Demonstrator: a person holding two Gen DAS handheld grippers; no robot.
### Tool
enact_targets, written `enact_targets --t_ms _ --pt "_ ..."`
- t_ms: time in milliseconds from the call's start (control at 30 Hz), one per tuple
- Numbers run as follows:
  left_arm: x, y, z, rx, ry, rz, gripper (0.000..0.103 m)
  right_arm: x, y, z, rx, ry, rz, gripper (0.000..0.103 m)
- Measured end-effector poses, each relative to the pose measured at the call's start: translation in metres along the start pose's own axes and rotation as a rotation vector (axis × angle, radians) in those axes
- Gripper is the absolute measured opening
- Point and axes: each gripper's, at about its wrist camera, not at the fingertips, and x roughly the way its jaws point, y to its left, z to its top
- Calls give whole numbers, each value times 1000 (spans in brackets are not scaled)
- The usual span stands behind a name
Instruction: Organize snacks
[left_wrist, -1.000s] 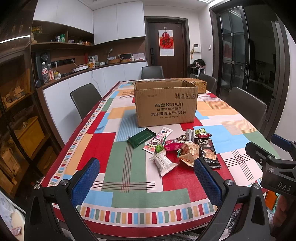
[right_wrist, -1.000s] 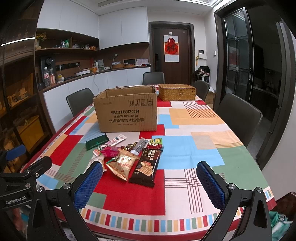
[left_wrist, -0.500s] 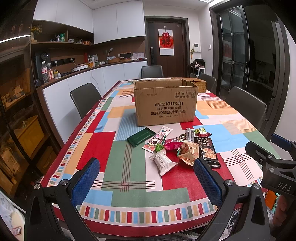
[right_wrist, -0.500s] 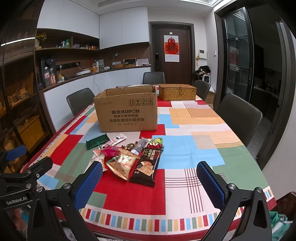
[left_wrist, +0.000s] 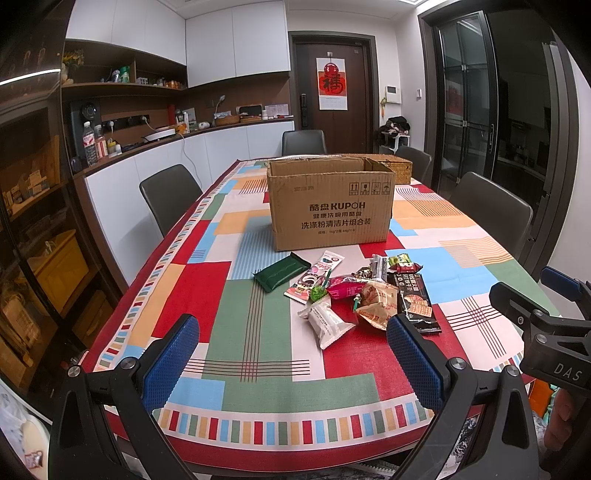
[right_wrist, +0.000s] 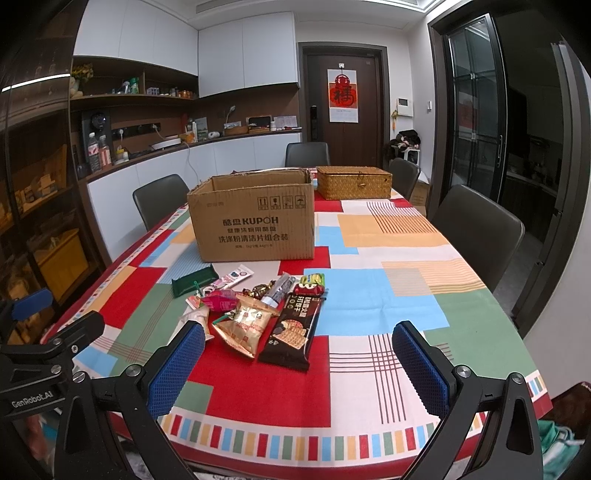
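Observation:
A pile of snack packets (left_wrist: 364, 295) lies on the patterned tablecloth in front of an open cardboard box (left_wrist: 330, 203). The pile holds a dark green pack (left_wrist: 281, 274), a white pack (left_wrist: 325, 322), a gold pack (right_wrist: 245, 323) and a black biscuit pack (right_wrist: 294, 329). The box also shows in the right wrist view (right_wrist: 255, 219). My left gripper (left_wrist: 291, 356) is open and empty above the near table edge, short of the pile. My right gripper (right_wrist: 297, 363) is open and empty, just right of it, also short of the pile.
A woven basket (right_wrist: 353, 182) stands behind the box. Dark chairs (left_wrist: 168, 197) ring the table (left_wrist: 280, 402). A white counter (left_wrist: 177, 147) with bottles and shelves runs along the left wall. Glass doors are on the right.

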Motion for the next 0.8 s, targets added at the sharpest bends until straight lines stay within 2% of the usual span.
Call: enact_targets --t_ms 567,800 --pt "3 1 -3 1 6 7 103 5 0 -3 1 11 0 102" --pt "20 1 -1 1 48 2 103 16 0 -4 2 56 0 102"
